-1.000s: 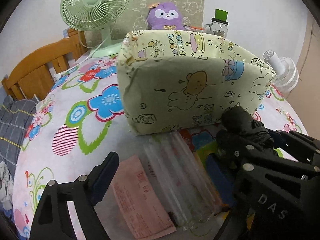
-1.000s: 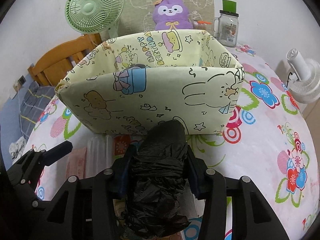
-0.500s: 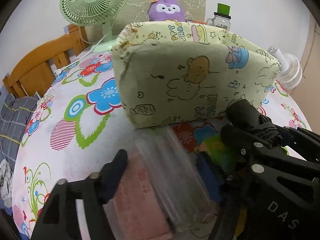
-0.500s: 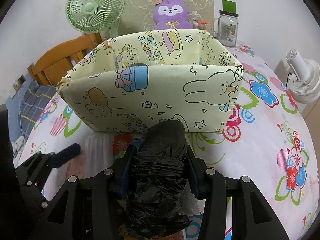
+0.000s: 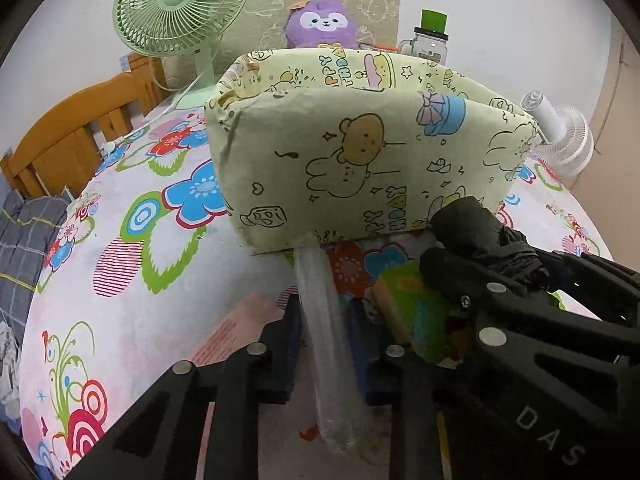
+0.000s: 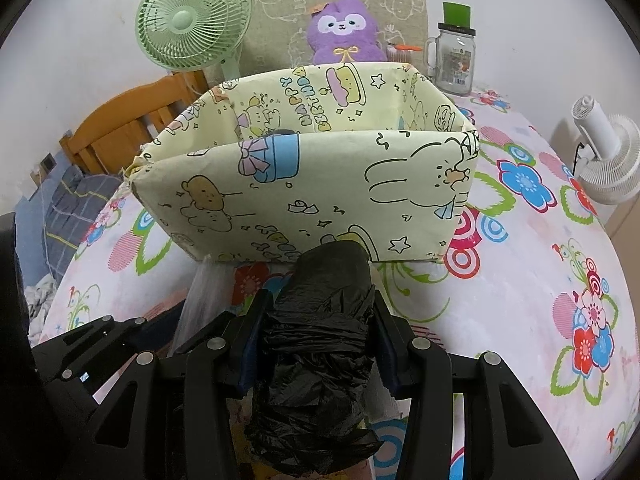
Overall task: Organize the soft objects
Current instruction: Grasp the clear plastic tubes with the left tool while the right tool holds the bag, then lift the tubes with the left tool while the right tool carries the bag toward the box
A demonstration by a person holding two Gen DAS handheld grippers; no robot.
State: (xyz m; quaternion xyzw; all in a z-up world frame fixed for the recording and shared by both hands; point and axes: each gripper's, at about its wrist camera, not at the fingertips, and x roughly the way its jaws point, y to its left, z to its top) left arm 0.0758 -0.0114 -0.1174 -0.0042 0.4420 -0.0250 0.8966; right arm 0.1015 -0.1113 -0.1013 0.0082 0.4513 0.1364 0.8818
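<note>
The left gripper (image 5: 326,316) is clamped on a clear plastic roll (image 5: 324,332), whose far end touches the yellow box (image 5: 360,152) near the table's (image 5: 132,280) middle. The right gripper (image 6: 316,340) grips a black bag roll (image 6: 320,344) just before the box's front wall.

Pale yellow cartoon-print box (image 6: 304,184), black plastic roll (image 6: 320,360), floral tablecloth (image 6: 540,280), purple plush (image 6: 344,32), green fan (image 6: 192,16)

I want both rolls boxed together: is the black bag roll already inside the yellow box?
No: the right tool grips the black bag roll over the tablecloth, in front of the yellow box.
</note>
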